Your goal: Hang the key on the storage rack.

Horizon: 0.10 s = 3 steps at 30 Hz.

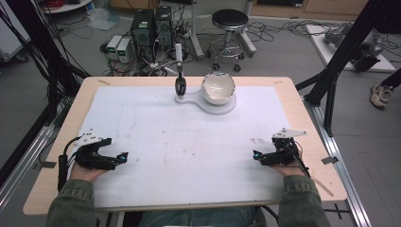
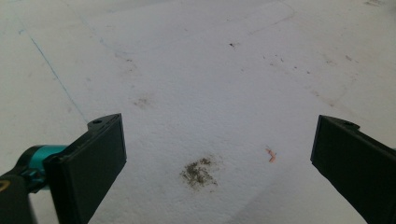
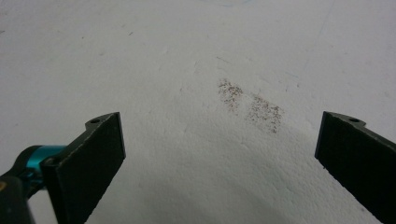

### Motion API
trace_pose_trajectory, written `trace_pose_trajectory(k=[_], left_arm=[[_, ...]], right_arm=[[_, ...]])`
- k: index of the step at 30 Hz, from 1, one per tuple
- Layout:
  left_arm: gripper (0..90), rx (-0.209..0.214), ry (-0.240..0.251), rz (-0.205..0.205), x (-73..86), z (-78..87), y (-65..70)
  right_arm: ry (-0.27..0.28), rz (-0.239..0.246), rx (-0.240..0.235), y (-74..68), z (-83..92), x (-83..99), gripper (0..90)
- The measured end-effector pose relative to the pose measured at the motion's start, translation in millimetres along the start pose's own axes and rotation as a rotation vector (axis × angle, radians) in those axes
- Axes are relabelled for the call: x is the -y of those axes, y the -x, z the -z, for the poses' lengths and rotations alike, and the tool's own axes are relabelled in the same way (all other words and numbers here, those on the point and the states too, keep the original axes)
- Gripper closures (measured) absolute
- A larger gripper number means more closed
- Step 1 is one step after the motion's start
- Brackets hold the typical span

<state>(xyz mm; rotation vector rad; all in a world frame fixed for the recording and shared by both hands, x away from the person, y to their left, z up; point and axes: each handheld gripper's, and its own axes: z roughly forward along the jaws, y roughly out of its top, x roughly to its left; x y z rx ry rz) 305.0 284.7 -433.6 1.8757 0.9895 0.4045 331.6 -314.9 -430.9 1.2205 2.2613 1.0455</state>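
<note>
While our forearms rested at the near edge of the table (image 1: 56, 189), we held the left gripper (image 1: 124, 156) low over the white sheet (image 1: 189, 142) at the near left, its jaws spread wide with nothing between them. In the left gripper view those jaws stood either side of a dark smudge (image 2: 199, 171) and a small orange fleck (image 2: 271, 155). We kept the right gripper (image 1: 256, 154) at the near right, jaws equally wide and empty, a pair of grey speckled marks (image 3: 252, 103) ahead of them. Well apart from both, at the far middle, the white bowl (image 1: 218, 88) sat on its white base (image 1: 222, 108), a dark upright tool (image 1: 179, 71) just left of it.
</note>
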Motion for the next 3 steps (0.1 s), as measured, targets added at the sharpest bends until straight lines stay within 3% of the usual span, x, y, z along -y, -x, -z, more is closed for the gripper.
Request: trace_pose_trajectory(k=[3], left_arm=[[3.8,-0.002,0.001,-0.002,-0.1,-0.2,-0.1]], right_arm=[[0.011,0.012,0.005,-1.1,0.5,-0.2,0.5]])
